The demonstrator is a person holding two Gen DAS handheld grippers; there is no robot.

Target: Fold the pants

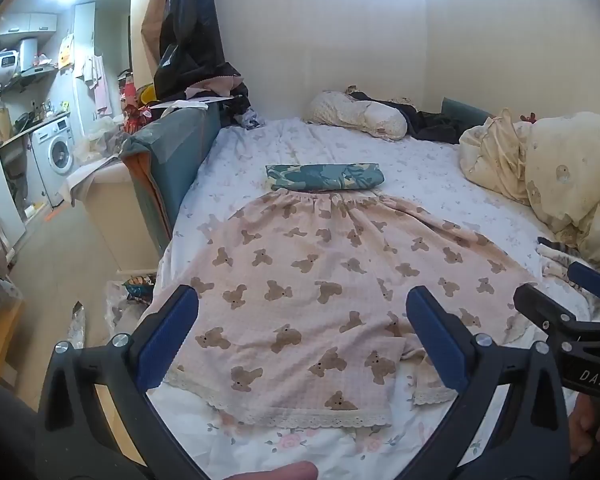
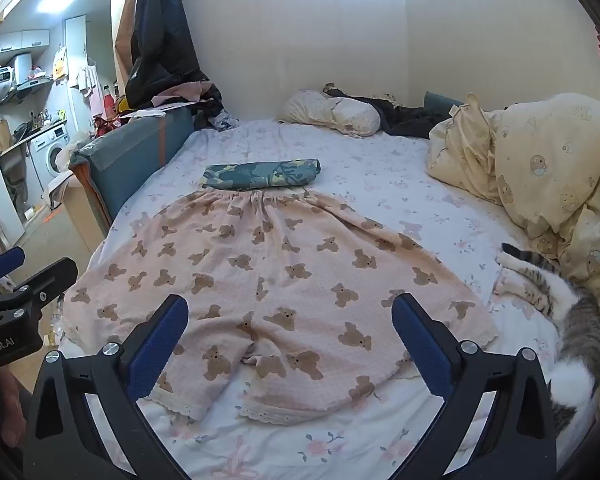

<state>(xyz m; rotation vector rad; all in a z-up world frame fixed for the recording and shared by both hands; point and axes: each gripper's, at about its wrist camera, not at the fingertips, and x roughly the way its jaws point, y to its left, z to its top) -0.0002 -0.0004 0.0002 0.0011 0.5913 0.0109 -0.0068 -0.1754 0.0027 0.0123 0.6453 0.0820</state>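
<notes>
Pink pants with brown bear print (image 1: pixel 308 280) lie spread flat on the bed, waistband far, lace-trimmed leg hems near. They also show in the right wrist view (image 2: pixel 268 280). My left gripper (image 1: pixel 302 308) is open and empty, held above the left leg hem. My right gripper (image 2: pixel 290 316) is open and empty, above the crotch and right leg. The right gripper also shows at the right edge of the left wrist view (image 1: pixel 556 292).
A folded blue-green patterned cloth (image 2: pixel 262 174) lies just beyond the waistband. A tabby cat (image 2: pixel 560 300) lies on the bed right of the pants. A cream duvet (image 2: pixel 540 168) is piled at right, pillows (image 2: pixel 332 116) at the wall. The bed's edge drops off at left.
</notes>
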